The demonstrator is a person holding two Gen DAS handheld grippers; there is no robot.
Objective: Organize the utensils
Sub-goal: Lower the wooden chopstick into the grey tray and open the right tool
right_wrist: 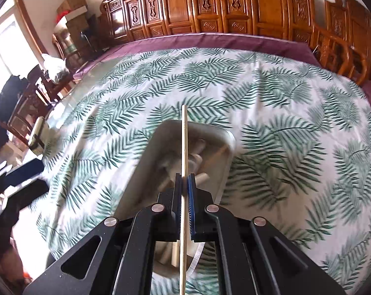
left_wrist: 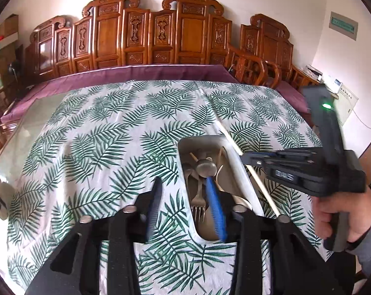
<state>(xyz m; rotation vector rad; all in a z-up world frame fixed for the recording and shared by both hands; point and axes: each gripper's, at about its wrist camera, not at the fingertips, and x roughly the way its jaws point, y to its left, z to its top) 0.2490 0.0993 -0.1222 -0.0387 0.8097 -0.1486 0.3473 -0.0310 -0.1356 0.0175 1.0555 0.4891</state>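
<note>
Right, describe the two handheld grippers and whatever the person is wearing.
Both grippers are matte black with angular linkage arms and round silver pivot pins. The fingers carry ribbed blue pads. The right gripper has a pistol-style handle and a lit green indicator. A grey sleeve covers the wrist.

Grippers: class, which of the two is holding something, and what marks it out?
The right gripper: its jaws are shut on a chopstick above the tray. The left gripper stands open with nothing between its fingers.

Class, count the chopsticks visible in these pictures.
2: one chopstick clamped in the right gripper; another chopstick end pokes from the tray. More may be hidden.
</note>
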